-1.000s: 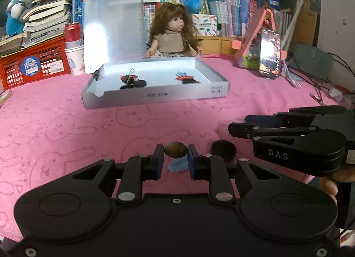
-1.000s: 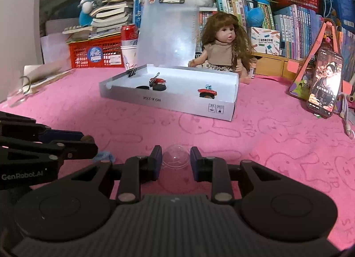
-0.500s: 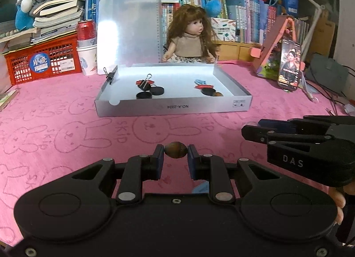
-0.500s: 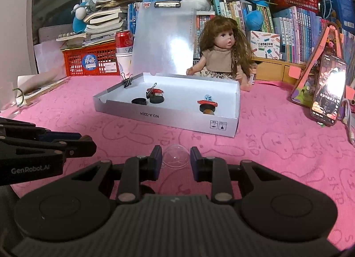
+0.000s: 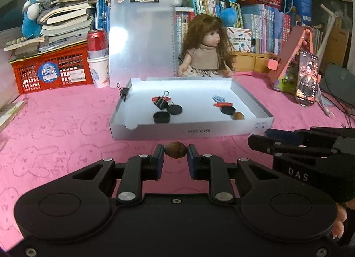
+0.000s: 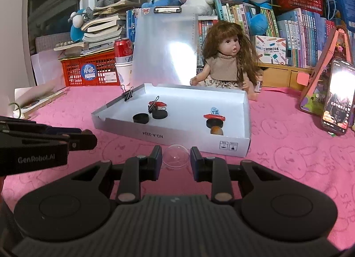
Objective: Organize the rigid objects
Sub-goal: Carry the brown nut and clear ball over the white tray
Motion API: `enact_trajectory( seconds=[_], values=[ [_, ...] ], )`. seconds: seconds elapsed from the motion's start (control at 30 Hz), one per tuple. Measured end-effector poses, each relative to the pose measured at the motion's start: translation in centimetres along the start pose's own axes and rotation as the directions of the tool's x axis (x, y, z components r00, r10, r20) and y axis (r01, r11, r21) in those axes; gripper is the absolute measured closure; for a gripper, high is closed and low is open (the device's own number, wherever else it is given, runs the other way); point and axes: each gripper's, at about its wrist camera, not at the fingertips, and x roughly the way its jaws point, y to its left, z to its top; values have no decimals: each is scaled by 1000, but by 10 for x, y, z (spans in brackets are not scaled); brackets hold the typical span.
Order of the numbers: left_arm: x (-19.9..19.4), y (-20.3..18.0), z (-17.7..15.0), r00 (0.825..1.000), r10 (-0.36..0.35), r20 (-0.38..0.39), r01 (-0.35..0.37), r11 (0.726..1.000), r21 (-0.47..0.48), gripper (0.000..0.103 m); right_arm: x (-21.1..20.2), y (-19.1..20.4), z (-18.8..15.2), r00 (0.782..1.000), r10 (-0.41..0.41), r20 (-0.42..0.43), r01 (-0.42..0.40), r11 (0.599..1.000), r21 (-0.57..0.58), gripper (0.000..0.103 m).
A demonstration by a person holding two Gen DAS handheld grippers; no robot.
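Observation:
My left gripper (image 5: 175,156) is shut on a small brown oval nut (image 5: 175,150), held above the pink cloth just in front of the white shallow box (image 5: 190,131). My right gripper (image 6: 175,157) is shut on a clear plastic half-dome (image 6: 175,156), also just short of the box (image 6: 173,138). Inside the box lie black discs (image 5: 161,117), a binder clip with red caps (image 5: 160,101), a red-and-black stack (image 5: 226,107) and another brown nut (image 5: 238,115). The right gripper shows at the right of the left wrist view (image 5: 261,144).
A doll (image 5: 206,57) sits behind the box beside an upright clipboard (image 5: 141,39). A red basket (image 5: 48,70), a can on cups (image 5: 97,57), books and plush toys line the back. A phone on a stand (image 5: 307,79) stands at the right.
Both grippers have lifted and moved forward toward the box, carrying the nut and the dome. The blue and dark items seen on the cloth earlier are out of view.

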Motion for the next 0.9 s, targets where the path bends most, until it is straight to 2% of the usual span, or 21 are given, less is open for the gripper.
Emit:
enact_trajectory(
  seconds=[0.9],
  values=[
    [46,10,24,1000,-5,-22,5,999,-35,81,40,-3,26,1000,-3,-4,4,999,48,71]
  ],
)
